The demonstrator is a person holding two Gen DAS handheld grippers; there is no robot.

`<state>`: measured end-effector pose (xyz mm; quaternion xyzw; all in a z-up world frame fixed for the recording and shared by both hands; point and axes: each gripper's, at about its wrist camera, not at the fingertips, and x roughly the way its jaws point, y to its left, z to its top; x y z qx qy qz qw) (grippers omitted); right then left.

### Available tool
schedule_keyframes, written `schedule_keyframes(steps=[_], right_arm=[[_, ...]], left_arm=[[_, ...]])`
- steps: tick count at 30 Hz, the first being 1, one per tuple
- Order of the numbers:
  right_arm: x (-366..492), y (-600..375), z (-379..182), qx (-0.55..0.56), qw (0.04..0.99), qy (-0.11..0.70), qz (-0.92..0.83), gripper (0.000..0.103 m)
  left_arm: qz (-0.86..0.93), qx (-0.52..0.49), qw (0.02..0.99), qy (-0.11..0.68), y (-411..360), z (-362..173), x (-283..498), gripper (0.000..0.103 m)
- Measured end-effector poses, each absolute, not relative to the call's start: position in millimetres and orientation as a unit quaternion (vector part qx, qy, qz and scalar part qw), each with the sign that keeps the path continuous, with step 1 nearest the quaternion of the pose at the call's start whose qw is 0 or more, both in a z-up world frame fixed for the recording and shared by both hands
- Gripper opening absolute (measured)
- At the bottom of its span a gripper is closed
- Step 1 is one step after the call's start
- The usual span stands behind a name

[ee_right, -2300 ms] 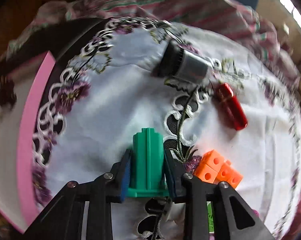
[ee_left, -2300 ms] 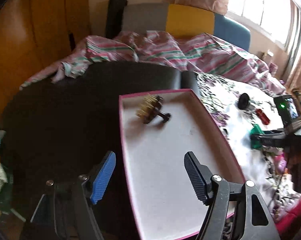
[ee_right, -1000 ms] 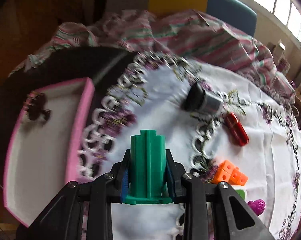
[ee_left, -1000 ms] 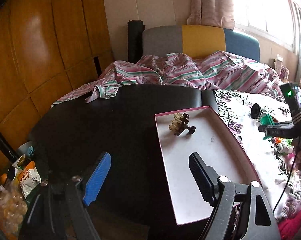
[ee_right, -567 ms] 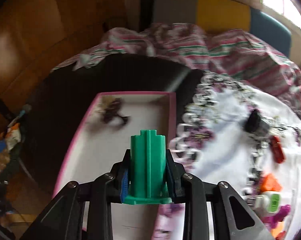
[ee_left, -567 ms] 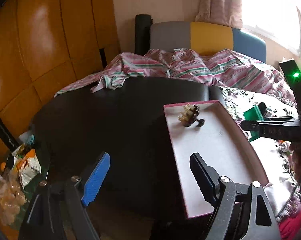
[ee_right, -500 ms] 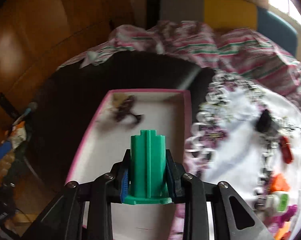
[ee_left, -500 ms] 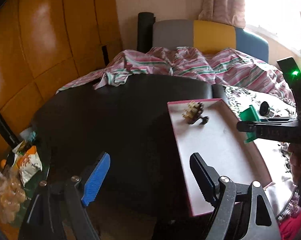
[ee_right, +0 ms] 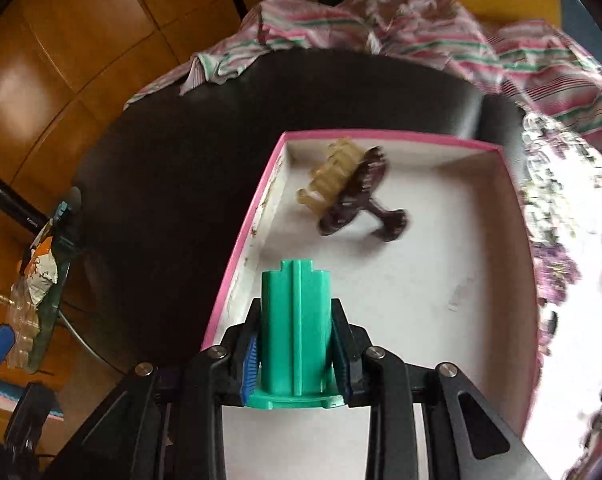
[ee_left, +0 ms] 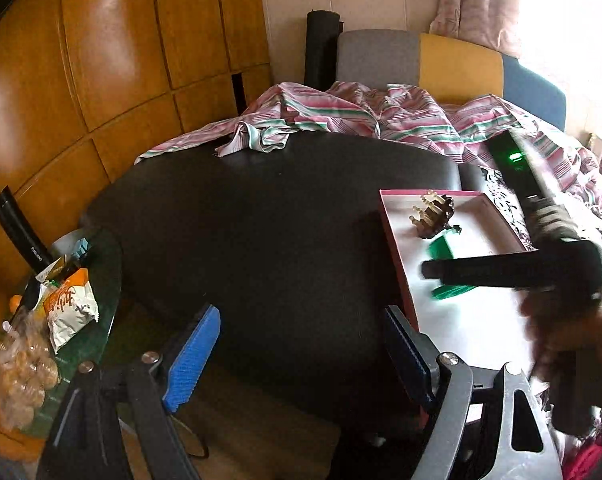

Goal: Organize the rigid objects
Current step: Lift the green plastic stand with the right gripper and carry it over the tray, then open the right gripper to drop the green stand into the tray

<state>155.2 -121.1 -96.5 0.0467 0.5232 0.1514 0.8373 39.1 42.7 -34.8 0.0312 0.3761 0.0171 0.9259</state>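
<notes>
- Your right hand-held gripper [ee_right: 295, 354] has swung from over the white cloth [ee_right: 573, 216], where the loose pieces lie, to above the box [ee_right: 247, 232]; that puts the carry nearly done, with only the lowering and release left, as I judge it.
- The table [ee_left: 261, 220] is dark and bare around the box, which sits at its right side, touching the patterned cloth edge.
- The box, pink-rimmed and white inside, holds one thing so far: a brown clip [ee_right: 353, 192] with pale teeth, lying near the far left corner. The rest of the floor is free.
- Your right hand-held gripper is clamped on the green piece [ee_right: 297, 328], upright between the pads, hanging over the near left part of the box, apart from the clip.
- Your left hand-held gripper [ee_left: 301, 354] has drifted left and now hovers over the table edge beside the box, fingers spread wide, with nothing between them.
</notes>
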Motion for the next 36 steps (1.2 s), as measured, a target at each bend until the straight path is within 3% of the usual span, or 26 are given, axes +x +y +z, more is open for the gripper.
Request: schedule_keyframes(steps=[8, 25, 36], right_arm=[[167, -109, -110, 0.065, 0.825, 0.533, 0.176, 0.045], [111, -160, -71, 0.049, 0.873, 0.467, 0.129, 0.046], [70, -247, -47, 0.081, 0.892, 0.442, 0.055, 0.046]], left_arm=[[0.007, 0.036, 0.925, 0.378, 35, -36, 41, 0.083], [-0.026, 0.042, 0.928, 0.370, 14, -25, 32, 0.084], [-0.067, 0.062, 0.924, 0.370, -21, -23, 33, 0.085]])
